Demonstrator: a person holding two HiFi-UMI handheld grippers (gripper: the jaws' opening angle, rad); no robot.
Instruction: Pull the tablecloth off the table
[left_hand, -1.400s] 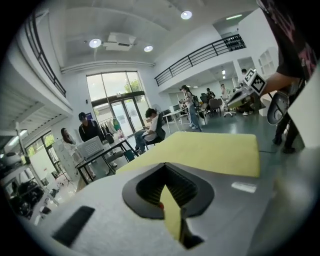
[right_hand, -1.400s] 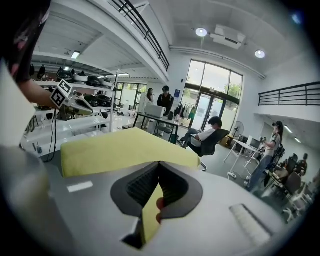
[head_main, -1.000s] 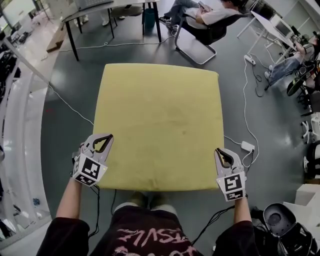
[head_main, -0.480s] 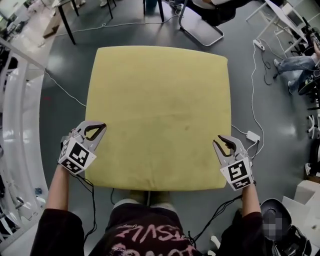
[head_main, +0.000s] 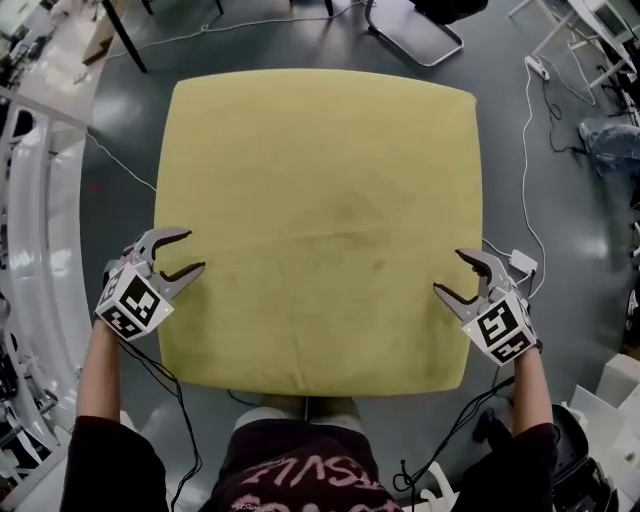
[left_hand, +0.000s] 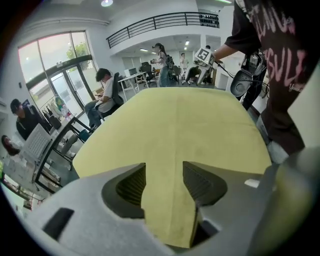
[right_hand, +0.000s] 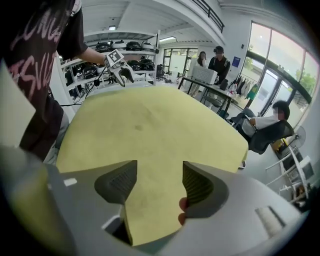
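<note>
A yellow tablecloth (head_main: 320, 220) lies flat, covering the whole table.

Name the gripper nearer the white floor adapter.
Right. The right gripper is beside the adapter, at the tablecloth's right edge; the left gripper at its left edge. Both were just opening, cloth between jaws.

Square table under yellow tablecloth (head_main: 320, 220), grey floor (head_main: 120, 220) around

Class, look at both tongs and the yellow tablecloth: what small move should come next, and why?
Probably close both. The left tongs and right tongs have just been opening, and each straddles a side edge of the tablecloth without pinching it. Gripping must precede pulling.
</note>
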